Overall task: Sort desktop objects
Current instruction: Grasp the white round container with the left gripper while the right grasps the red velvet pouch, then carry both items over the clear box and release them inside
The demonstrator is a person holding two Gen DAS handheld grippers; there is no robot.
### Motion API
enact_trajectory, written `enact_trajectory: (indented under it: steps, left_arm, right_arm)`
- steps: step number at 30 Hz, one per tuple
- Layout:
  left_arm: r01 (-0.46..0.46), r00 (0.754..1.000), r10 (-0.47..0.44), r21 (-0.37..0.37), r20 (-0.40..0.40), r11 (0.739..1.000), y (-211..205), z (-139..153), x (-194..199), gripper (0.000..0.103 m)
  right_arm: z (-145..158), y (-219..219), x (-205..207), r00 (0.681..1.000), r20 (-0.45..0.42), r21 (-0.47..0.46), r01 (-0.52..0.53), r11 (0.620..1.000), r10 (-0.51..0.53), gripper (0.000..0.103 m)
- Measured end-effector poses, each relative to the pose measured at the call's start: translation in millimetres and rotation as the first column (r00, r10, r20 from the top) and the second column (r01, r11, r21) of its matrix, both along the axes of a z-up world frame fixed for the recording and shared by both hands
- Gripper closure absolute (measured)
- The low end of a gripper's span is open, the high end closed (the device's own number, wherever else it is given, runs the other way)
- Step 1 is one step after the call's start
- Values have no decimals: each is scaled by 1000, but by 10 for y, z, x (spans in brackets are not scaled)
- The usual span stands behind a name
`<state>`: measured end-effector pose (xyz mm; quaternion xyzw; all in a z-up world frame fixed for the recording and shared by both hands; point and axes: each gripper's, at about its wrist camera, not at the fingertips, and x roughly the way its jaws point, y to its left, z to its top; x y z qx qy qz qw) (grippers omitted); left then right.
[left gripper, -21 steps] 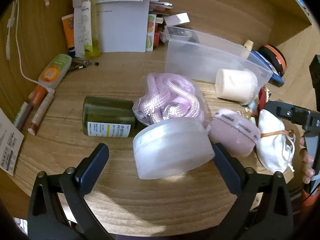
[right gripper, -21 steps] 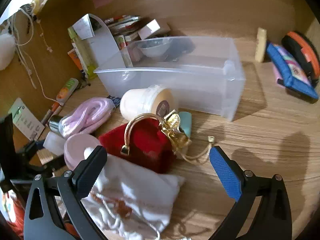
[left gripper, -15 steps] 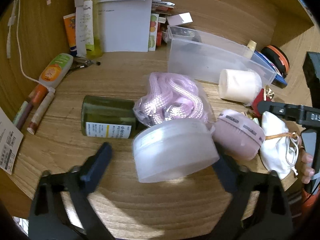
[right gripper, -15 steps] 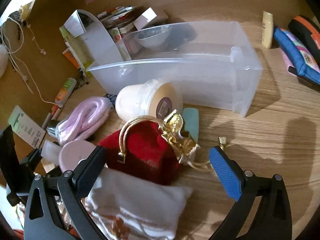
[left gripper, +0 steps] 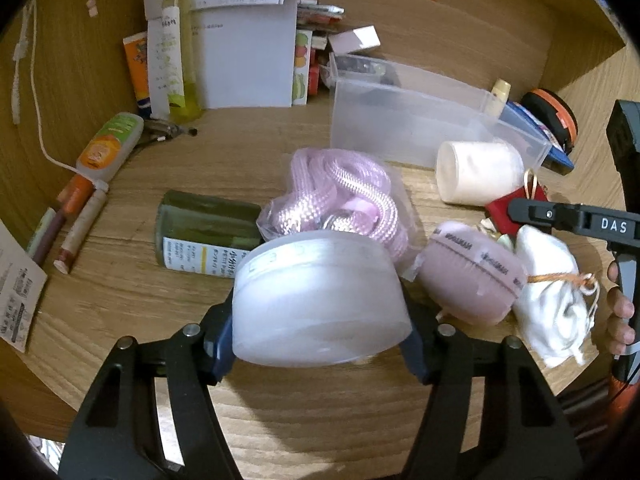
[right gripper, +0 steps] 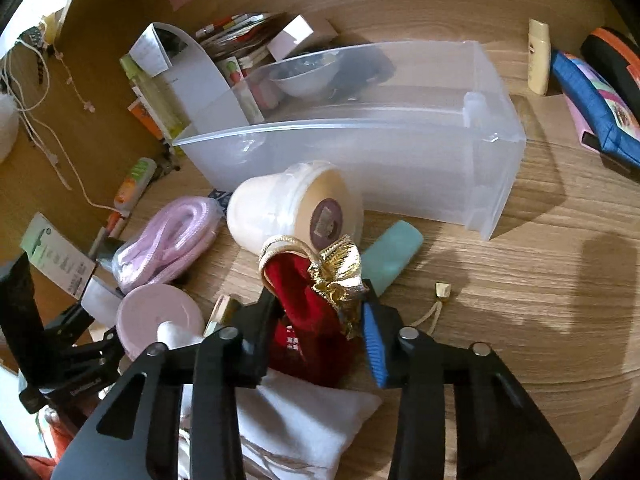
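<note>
My left gripper [left gripper: 318, 344] is shut on a round frosted white jar [left gripper: 320, 296] at the desk's front. My right gripper [right gripper: 320, 320] is shut on a red velvet pouch [right gripper: 304, 320] with a gold bow [right gripper: 338, 276]; the pouch lies partly on a white drawstring bag [right gripper: 296, 424]. A clear plastic bin [right gripper: 400, 148] stands behind, holding a small bowl [right gripper: 304, 76]. A cream tub [right gripper: 296, 208], a bagged pink rope [left gripper: 340, 196], a pink round case [left gripper: 468, 276] and a dark green bottle [left gripper: 204, 232] lie between the grippers and the bin.
A teal eraser-like block [right gripper: 394, 256] and a small gold bead on a cord [right gripper: 442, 292] lie right of the pouch. A blue pouch [right gripper: 592, 96] and an orange-black item [right gripper: 616, 60] sit far right. Tubes, pens [left gripper: 80, 232] and papers [left gripper: 244, 64] crowd the left and back.
Both grippers have closed: the left one onto the white jar, the right one onto the red pouch. The right gripper also moved forward toward the bin.
</note>
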<state>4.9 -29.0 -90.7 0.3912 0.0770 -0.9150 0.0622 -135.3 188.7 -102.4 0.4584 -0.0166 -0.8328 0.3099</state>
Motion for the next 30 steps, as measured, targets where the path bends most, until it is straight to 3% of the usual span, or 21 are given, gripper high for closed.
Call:
enact_trajectory:
  steps: [14, 30]
  left_arm:
    - [47, 995, -46, 9, -83, 999, 4, 383, 120, 37]
    - [78, 988, -79, -12, -131, 997, -133, 947, -179, 37]
  right_arm:
    - [516, 356, 145, 985, -157, -55, 63, 997, -71, 76]
    - [863, 564, 4, 969, -227, -50, 87, 995, -97, 76]
